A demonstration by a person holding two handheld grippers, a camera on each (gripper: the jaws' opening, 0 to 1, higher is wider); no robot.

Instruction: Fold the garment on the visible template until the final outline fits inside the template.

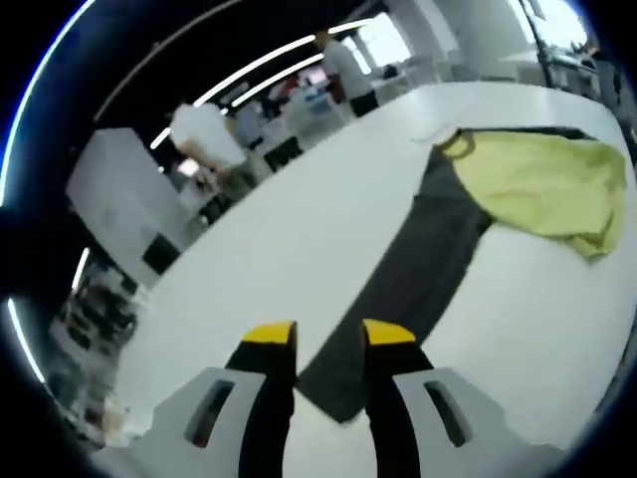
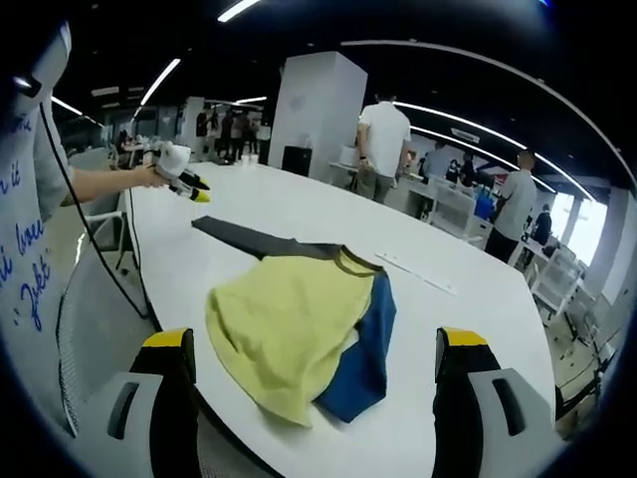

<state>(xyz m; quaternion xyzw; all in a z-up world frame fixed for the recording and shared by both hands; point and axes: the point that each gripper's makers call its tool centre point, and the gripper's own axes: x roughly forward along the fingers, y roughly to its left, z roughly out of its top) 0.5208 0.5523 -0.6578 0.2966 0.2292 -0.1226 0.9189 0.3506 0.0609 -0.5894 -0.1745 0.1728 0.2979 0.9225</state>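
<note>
Garment (image 2: 299, 334) lies crumpled on tabletop (image 2: 448, 339), between and just ahead of R gripper (image 2: 314, 354) fingers, partly over dark template (image 1: 418, 269). L gripper (image 1: 328, 344) fingers straddle template's near end. Both released, holding nothing. Fabric looks soft, light, limp; likely drapes and bunches. Suggest pinching at hem corners/edges.
</note>
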